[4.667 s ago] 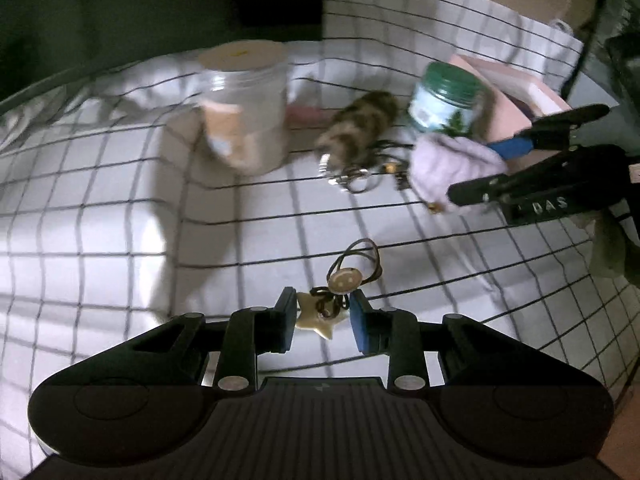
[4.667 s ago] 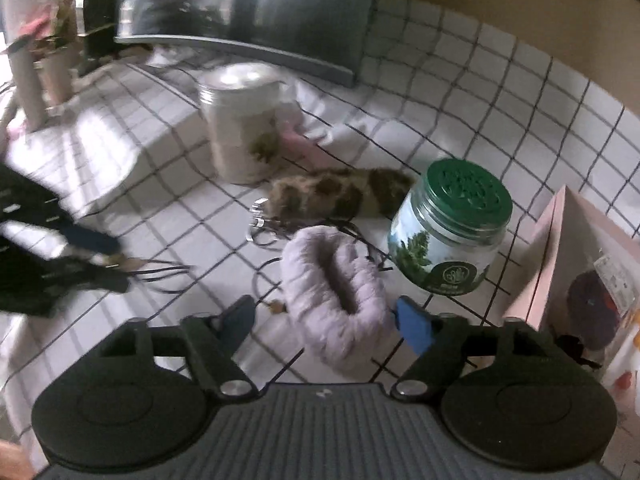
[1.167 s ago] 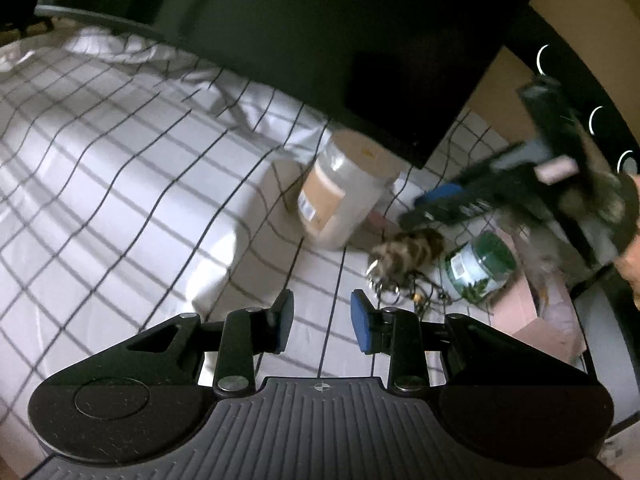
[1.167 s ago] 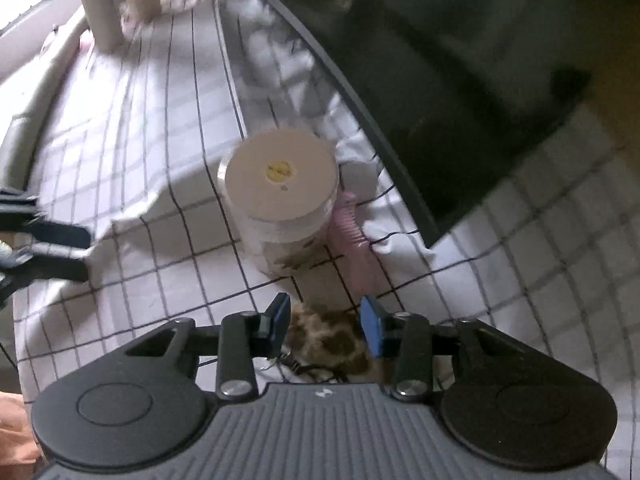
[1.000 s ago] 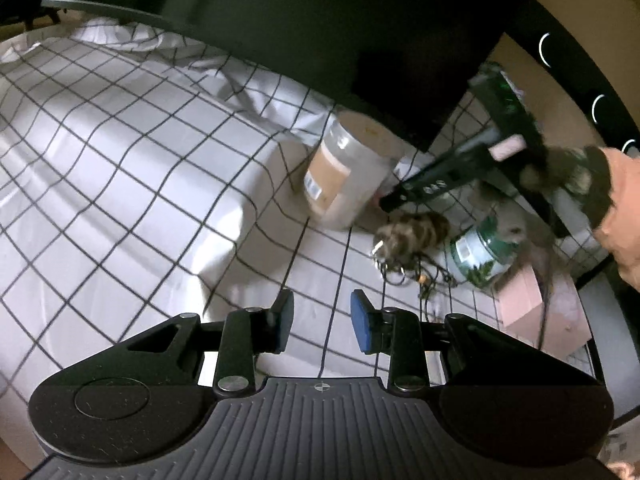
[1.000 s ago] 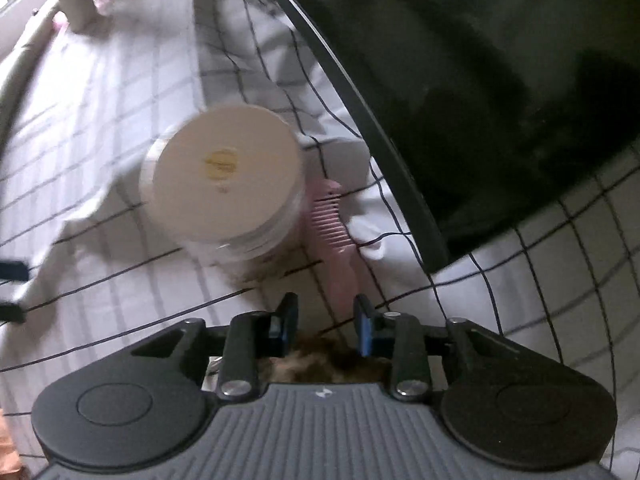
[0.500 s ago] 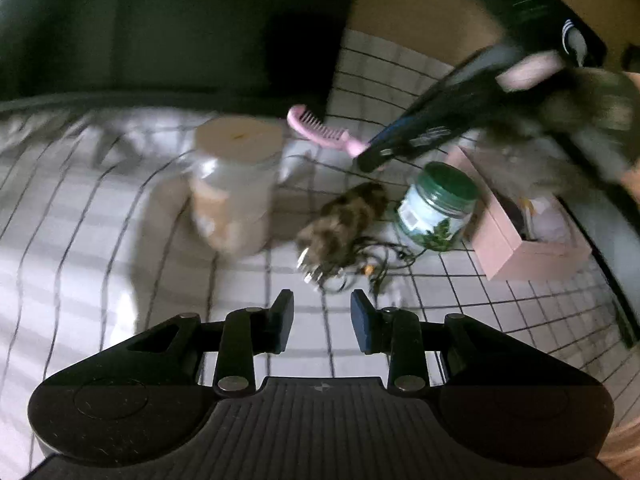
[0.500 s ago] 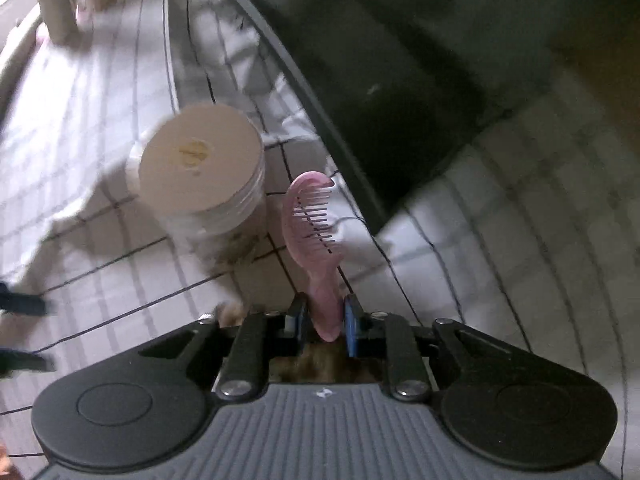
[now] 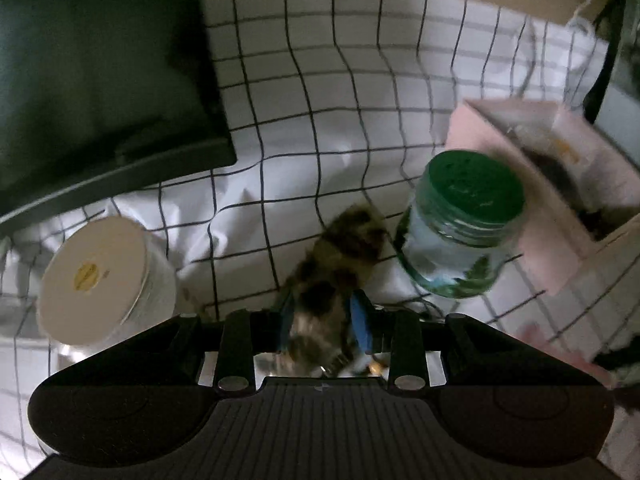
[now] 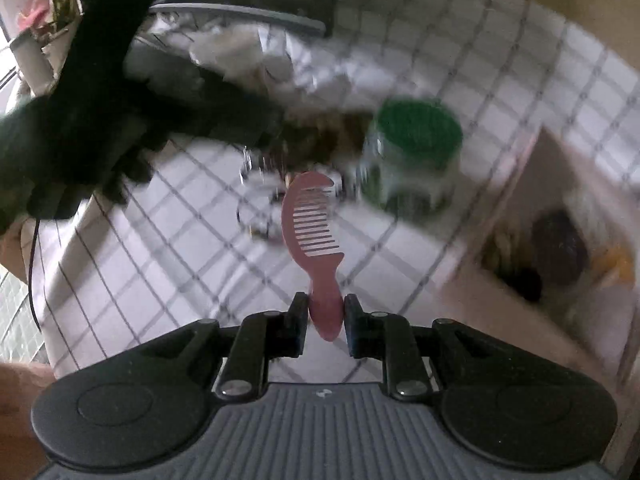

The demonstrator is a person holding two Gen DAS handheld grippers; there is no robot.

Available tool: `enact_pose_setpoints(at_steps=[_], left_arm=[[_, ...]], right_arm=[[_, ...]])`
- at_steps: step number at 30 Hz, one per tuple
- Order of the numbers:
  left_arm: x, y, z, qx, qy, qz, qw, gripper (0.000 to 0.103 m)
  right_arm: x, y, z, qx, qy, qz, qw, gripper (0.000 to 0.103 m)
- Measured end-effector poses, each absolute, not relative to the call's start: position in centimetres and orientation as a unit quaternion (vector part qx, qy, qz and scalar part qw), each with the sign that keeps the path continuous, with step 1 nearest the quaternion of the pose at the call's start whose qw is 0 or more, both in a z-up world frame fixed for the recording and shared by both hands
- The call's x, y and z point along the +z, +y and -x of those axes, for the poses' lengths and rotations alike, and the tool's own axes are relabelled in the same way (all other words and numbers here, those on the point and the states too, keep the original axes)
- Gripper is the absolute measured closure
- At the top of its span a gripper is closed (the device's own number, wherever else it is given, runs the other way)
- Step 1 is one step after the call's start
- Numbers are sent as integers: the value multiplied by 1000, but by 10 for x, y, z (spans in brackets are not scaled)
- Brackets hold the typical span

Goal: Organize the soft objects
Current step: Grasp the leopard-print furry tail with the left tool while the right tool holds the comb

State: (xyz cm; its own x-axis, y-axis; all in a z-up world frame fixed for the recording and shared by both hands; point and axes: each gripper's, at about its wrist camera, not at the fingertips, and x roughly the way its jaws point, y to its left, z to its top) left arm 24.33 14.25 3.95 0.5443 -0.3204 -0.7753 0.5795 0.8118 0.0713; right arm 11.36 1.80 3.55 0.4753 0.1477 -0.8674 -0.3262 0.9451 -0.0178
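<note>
Right tongs [image 10: 326,320] clamping pink comb [image 10: 311,216], green-lidded jar [image 10: 412,156] beyond

Your cloth [image 9: 304,128] is white with a black grid. The furry toy [image 9: 332,264] is mottled brown, tan and black. The jar [image 9: 460,248] is clear with a dark green lid [image 9: 474,188]. You've got a pink comb [image 10: 310,220], pale pink box [image 9: 532,200], cream-lidded tub [image 9: 94,276].

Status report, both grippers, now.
Right gripper shut on pink comb, held over the checked cloth. Left gripper astride furry brown pouch, grip unconfirmed. Green-lidded jar close beside pouch, pink box behind.
</note>
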Motion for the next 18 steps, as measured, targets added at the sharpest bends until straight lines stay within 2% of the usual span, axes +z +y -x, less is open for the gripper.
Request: enact_pose_setpoints(at_steps=[6, 8, 12, 14, 18], left_arm=[[20, 131, -264, -238, 429, -189, 851, 64], [19, 133, -264, -241, 434, -187, 848, 66], [20, 151, -255, -245, 469, -159, 834, 69], [20, 161, -245, -248, 480, -148, 829, 69], [22, 174, -225, -250, 482, -150, 826, 69]], right_arm=[[20, 2, -111, 128, 497, 31, 858, 83], [15, -1, -111, 127, 490, 22, 862, 72], [4, -3, -116, 130, 489, 19, 863, 66], [-2, -4, -119, 128, 490, 18, 862, 56], [-8, -6, -119, 126, 478, 14, 869, 42]])
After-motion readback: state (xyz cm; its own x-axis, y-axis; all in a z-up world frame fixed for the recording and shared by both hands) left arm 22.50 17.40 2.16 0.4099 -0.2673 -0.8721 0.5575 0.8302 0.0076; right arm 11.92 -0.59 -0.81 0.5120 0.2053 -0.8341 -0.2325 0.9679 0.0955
